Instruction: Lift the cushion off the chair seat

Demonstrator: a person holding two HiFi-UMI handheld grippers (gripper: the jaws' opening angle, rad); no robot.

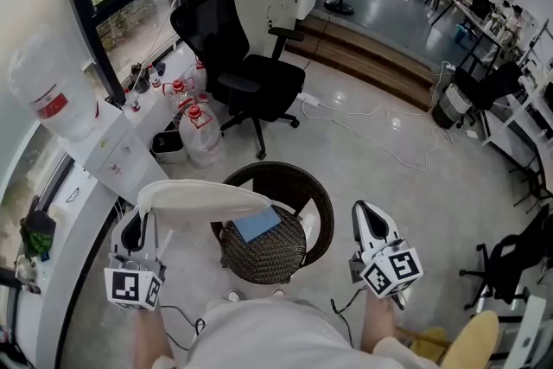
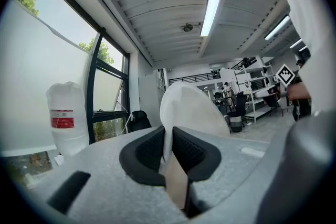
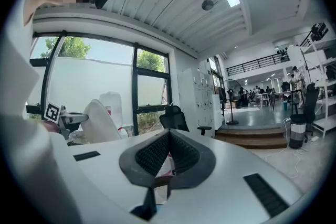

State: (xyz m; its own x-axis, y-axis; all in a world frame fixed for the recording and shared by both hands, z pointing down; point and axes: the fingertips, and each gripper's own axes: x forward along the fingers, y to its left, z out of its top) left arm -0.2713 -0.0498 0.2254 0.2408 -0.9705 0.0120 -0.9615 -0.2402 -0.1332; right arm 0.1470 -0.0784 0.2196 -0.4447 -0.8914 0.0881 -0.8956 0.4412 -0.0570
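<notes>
Head view: left claw (image 1: 138, 220) clamped on left edge of white cushion (image 1: 207, 198). Cushion held up off round wicker chair (image 1: 320, 205), lying flat above seat's left rear. Blue pad (image 1: 257, 223) lies on woven seat (image 1: 268, 259). Left gripper view: jaws pinch cushion rim, cushion projecting beyond them. Right claw (image 1: 367, 216) beside chair's right side, apart from it, jaws closed together, nothing between.

No lettering is legible, even on the water jug's red label (image 2: 62, 118).
</notes>
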